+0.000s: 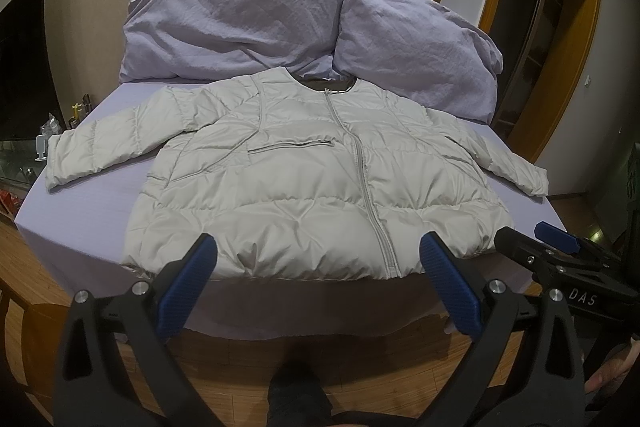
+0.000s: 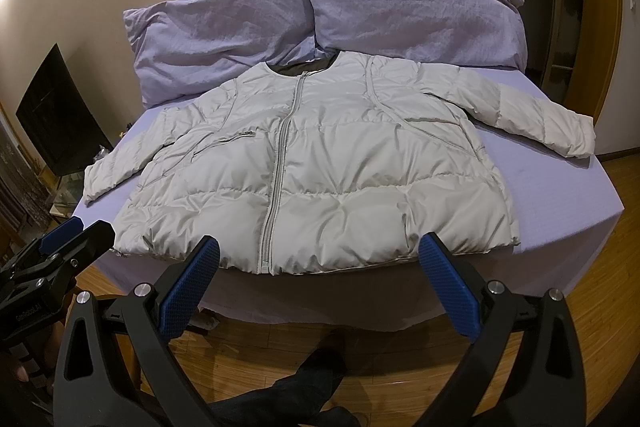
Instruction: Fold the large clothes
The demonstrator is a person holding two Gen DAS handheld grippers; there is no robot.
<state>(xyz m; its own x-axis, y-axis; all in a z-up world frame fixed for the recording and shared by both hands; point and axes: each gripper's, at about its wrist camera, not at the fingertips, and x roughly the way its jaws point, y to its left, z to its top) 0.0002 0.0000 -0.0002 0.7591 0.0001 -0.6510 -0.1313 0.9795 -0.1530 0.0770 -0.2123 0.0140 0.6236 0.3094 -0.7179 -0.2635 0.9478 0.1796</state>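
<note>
Both hand-held grippers, left (image 1: 318, 259) and right (image 2: 319, 259), hover wide open and empty near the pale grey quilted puffer jacket's (image 1: 304, 179) hem; slippery padding could escape shallow pinches.

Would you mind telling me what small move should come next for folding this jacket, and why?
Probably reach the left gripper forward to the left sleeve. The puffer jacket lies flat and zipped on the bed, both sleeves spread outward, nothing folded yet. Both grippers, including the right gripper, are open and empty near the hem, so folding a sleeve across the chest seems sensible.
</note>
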